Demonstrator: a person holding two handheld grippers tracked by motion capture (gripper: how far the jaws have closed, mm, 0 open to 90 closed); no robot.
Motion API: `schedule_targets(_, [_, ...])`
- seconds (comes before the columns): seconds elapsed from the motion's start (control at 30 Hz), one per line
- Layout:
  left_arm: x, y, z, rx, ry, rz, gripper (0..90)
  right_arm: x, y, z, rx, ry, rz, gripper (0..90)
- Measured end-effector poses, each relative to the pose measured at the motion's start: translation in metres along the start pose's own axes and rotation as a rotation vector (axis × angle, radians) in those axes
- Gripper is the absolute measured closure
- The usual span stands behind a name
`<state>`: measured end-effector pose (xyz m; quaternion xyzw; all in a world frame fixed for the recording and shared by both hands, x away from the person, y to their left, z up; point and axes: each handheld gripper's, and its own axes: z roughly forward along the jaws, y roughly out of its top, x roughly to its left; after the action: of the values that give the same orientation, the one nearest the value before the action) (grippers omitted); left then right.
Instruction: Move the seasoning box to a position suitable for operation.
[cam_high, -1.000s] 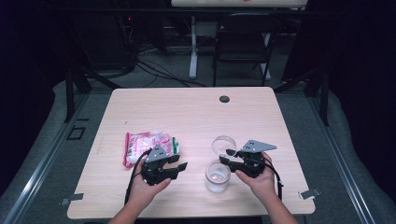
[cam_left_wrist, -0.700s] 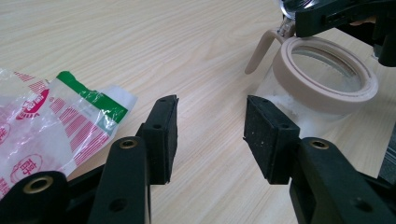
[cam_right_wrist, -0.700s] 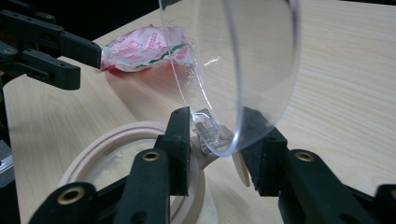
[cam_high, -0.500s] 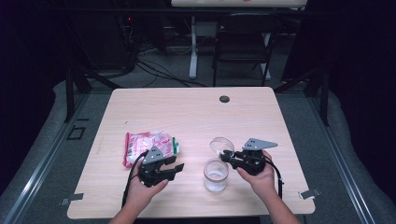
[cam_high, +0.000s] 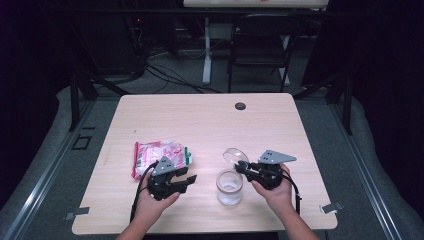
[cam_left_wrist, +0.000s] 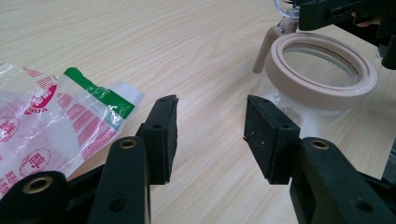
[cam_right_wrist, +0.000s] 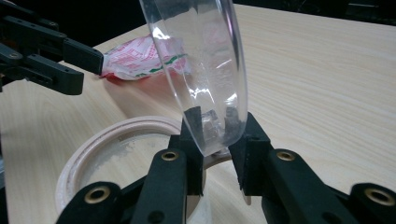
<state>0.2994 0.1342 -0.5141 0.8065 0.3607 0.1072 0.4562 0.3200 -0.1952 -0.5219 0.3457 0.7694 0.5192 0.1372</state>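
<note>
**Lid gripped above the open jar**

My right gripper (cam_right_wrist: 215, 140) has just closed its jaws on the clear lid (cam_right_wrist: 198, 60), held tilted over the jar (cam_high: 229, 186). My left gripper (cam_left_wrist: 210, 135) hovers half open, empty, between jar and snack packet (cam_high: 159, 152) on the bench (cam_high: 200, 120).

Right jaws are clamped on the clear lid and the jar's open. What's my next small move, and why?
Probably swing the clear lid farther back from the jar. The right gripper has just closed on its edge, the mouth is open, and the snack bag lies untouched beside the open left gripper.
</note>
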Motion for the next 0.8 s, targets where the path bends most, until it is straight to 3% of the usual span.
schedule_targets(0.2, [0.001,0.000,0.000,0.002,0.001,0.006,54.9,0.006,0.000,0.001,-0.015,-0.018,-0.025,76.0])
schedule_targets(0.47, [0.001,0.000,-0.001,0.000,0.005,0.010,54.9,0.011,-0.002,0.003,-0.028,-0.093,-0.091,76.1])
schedule_targets(0.8, [0.000,0.000,0.000,0.001,0.005,0.007,54.9,0.006,-0.001,-0.002,-0.104,-0.170,-0.024,76.3])
